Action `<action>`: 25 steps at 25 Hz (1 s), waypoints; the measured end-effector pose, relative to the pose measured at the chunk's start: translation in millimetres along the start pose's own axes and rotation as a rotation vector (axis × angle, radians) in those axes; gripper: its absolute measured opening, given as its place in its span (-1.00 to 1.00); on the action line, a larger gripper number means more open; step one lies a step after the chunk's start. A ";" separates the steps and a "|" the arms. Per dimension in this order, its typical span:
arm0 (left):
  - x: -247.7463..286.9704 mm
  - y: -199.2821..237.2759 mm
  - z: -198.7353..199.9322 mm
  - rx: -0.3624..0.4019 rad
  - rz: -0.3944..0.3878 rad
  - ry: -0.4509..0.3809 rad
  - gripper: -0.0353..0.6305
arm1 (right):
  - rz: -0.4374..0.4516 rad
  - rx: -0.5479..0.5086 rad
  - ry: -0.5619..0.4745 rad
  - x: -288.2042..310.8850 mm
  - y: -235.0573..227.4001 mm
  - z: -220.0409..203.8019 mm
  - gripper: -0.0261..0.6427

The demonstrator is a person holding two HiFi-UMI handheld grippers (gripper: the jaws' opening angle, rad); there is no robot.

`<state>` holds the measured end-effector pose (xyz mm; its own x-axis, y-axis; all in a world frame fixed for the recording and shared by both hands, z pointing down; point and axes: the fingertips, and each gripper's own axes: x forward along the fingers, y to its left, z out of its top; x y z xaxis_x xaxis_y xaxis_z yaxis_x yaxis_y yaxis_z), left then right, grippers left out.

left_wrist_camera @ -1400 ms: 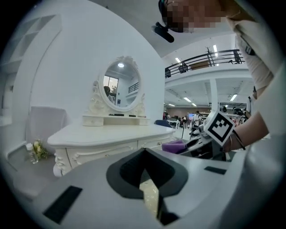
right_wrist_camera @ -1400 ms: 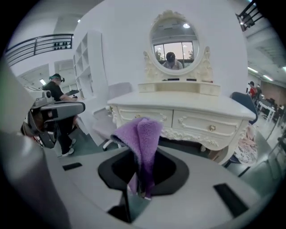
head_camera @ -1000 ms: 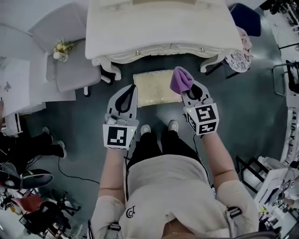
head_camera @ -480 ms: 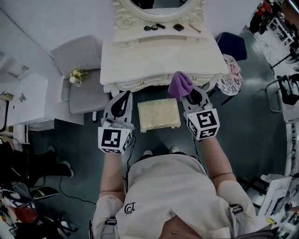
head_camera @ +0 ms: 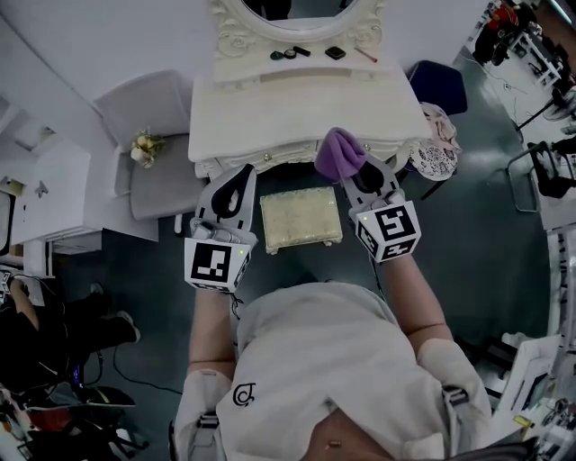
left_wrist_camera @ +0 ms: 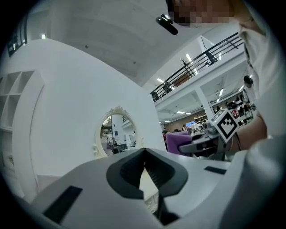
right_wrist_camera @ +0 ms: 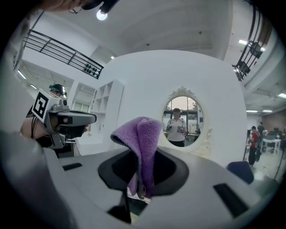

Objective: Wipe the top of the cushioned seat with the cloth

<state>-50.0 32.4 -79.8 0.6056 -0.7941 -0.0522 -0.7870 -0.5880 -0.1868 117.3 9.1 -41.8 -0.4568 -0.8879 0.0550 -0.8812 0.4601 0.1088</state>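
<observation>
The cushioned seat is a small stool with a pale yellow top, standing on the floor in front of the white dressing table. My right gripper is shut on the purple cloth, held above and to the right of the seat, over the table's front edge. In the right gripper view the purple cloth sticks up from between the jaws. My left gripper hangs to the left of the seat, raised, its jaws shut with nothing between them.
An oval mirror and small cosmetics sit at the table's back. A grey chair holding a small bouquet stands at the left. A dark blue stool and a lace cloth are at the right.
The head view has tilted up, so the whole dressing table and mirror came into sight. Both grippers stay on either side of the seat; the right one still holds the cloth.
</observation>
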 end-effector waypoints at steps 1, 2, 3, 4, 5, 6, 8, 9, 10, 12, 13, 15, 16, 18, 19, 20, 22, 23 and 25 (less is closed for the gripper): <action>0.5 -2.0 -0.5 0.003 -0.005 0.001 -0.86 | 0.000 0.007 -0.002 -0.6 -1.4 -0.3 -0.70; 0.9 -3.7 -1.0 0.000 -0.008 0.000 -0.86 | 0.000 0.010 -0.005 -1.6 -2.6 -0.7 -0.70; 1.3 -4.9 -1.3 -0.008 -0.009 -0.004 -0.86 | 0.000 0.012 -0.007 -2.5 -3.5 -1.3 -0.70; 1.7 -5.6 -1.5 -0.015 -0.008 -0.007 -0.86 | 0.002 0.015 -0.010 -3.2 -4.1 -1.9 -0.70; 2.1 -6.1 -1.5 -0.018 -0.006 -0.008 -0.86 | 0.004 0.017 -0.011 -3.8 -4.5 -2.5 -0.70; 2.4 -6.5 -1.1 -0.020 -0.003 -0.008 -0.86 | 0.006 0.018 -0.011 -4.5 -4.8 -3.2 -0.70; 3.1 -7.8 -0.1 -0.024 -0.002 -0.007 -0.86 | 0.010 0.012 -0.010 -6.2 -4.9 -4.3 -0.71; 3.2 -8.6 0.2 -0.026 -0.003 -0.007 -0.86 | 0.013 0.006 -0.009 -7.1 -4.3 -4.8 -0.71; 3.3 -9.4 0.3 -0.025 -0.004 -0.005 -0.86 | 0.016 0.000 -0.007 -7.8 -3.4 -5.3 -0.71; 3.2 -11.6 -0.6 -0.022 -0.004 0.000 -0.86 | 0.017 -0.014 -0.002 -8.8 -2.0 -6.5 -0.72; 3.4 -13.1 -1.2 -0.020 -0.005 0.003 -0.86 | 0.016 -0.021 0.002 -9.1 -1.9 -7.1 -0.72; 3.8 -16.6 -1.8 -0.014 -0.009 0.009 -0.86 | 0.016 -0.027 0.002 -9.8 -2.4 -7.8 -0.72; 3.8 -18.2 -2.0 -0.010 -0.011 0.013 -0.86 | 0.017 -0.026 -0.002 -10.3 -2.5 -7.8 -0.72; 3.0 -20.2 -4.7 -0.005 -0.013 0.027 -0.86 | 0.025 -0.019 -0.016 -11.3 -1.5 -7.5 -0.72; 2.4 -20.6 -6.7 -0.008 -0.012 0.034 -0.86 | 0.030 -0.018 -0.026 -11.9 -0.3 -7.0 -0.72; 1.9 -20.7 -8.9 -0.015 -0.010 0.040 -0.86 | 0.034 -0.022 -0.037 -12.8 1.0 -6.3 -0.72; 2.1 -20.5 -11.4 -0.028 -0.005 0.050 -0.86 | 0.033 -0.045 -0.059 -14.8 3.1 -4.3 -0.72; 2.3 -20.7 -12.6 -0.034 -0.003 0.054 -0.86 | 0.031 -0.054 -0.066 -15.6 3.7 -3.5 -0.72; 2.4 -22.2 -15.0 -0.037 -0.006 0.061 -0.86 | 0.029 -0.055 -0.072 -16.2 3.9 -2.6 -0.72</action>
<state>-32.8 41.2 -61.1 0.6026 -0.7980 0.0094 -0.7881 -0.5969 -0.1503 121.5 25.3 -39.7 -0.4912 -0.8710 -0.0123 -0.8605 0.4830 0.1623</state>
